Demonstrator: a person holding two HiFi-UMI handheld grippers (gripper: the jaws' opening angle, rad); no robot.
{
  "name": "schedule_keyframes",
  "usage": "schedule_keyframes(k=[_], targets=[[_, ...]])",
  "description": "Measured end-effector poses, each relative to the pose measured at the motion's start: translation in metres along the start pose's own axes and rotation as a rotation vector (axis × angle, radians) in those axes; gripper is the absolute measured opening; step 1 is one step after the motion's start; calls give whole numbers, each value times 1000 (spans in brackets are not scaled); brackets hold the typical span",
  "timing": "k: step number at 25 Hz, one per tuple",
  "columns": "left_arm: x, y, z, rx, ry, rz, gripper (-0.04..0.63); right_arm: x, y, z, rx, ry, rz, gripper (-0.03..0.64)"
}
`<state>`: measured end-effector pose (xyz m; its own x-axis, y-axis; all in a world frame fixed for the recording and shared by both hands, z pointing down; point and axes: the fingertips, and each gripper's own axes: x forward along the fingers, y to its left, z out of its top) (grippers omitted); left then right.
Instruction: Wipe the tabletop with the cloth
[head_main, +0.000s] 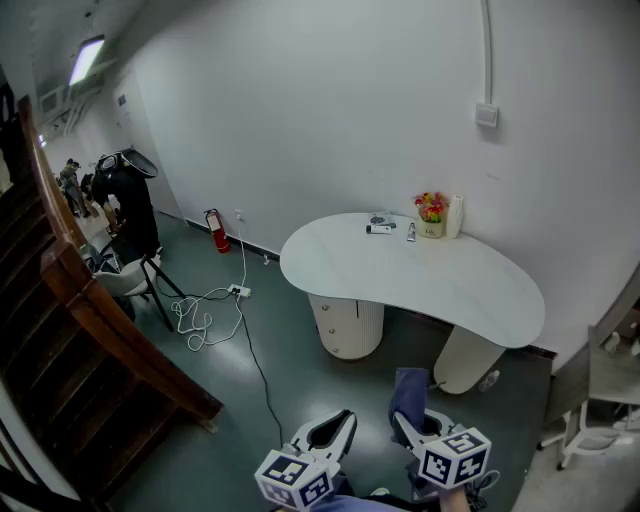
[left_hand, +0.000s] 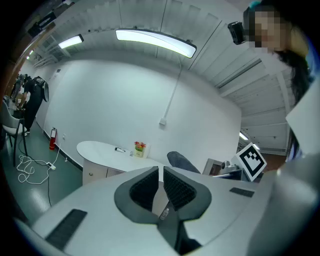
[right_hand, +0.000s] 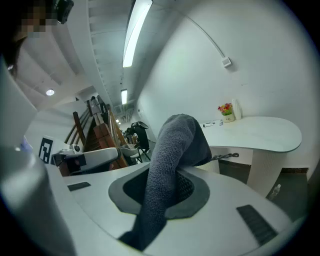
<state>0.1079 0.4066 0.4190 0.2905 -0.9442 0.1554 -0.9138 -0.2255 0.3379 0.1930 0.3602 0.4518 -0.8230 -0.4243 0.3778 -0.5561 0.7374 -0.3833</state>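
1 grey cloth (right_hand: 177, 137) is clamped in the right hand-held gripper (right_hand: 167, 172); left hand-held gripper (left_hand: 161, 172) closed, empty.

No legible text anywhere.

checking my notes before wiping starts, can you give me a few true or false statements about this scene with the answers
1. The dark grey knitted cloth is clamped in the right gripper. True.
2. The left gripper grips a second cloth. False: its jaws stand together with nothing between them.
3. The cloth rests on the white kidney-shaped tabletop. False: it is held in the air, apart from the tabletop.
4. A small pot of flowers stands on the tabletop near the wall. True.
5. The red fire extinguisher stands on the tabletop. False: it stands on the floor.
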Motion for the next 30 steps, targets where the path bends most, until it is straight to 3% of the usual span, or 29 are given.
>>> schedule_keyframes(k=[17, 24, 30], targets=[[5, -21, -21, 85, 74, 28, 23, -16, -11, -13, 7, 7, 8, 69], [8, 0, -20, 83, 96, 63, 24, -1, -16, -14, 25, 27, 19, 69], [29, 42, -4, 107, 92, 82, 25, 34, -31, 1, 31, 43, -2, 69]])
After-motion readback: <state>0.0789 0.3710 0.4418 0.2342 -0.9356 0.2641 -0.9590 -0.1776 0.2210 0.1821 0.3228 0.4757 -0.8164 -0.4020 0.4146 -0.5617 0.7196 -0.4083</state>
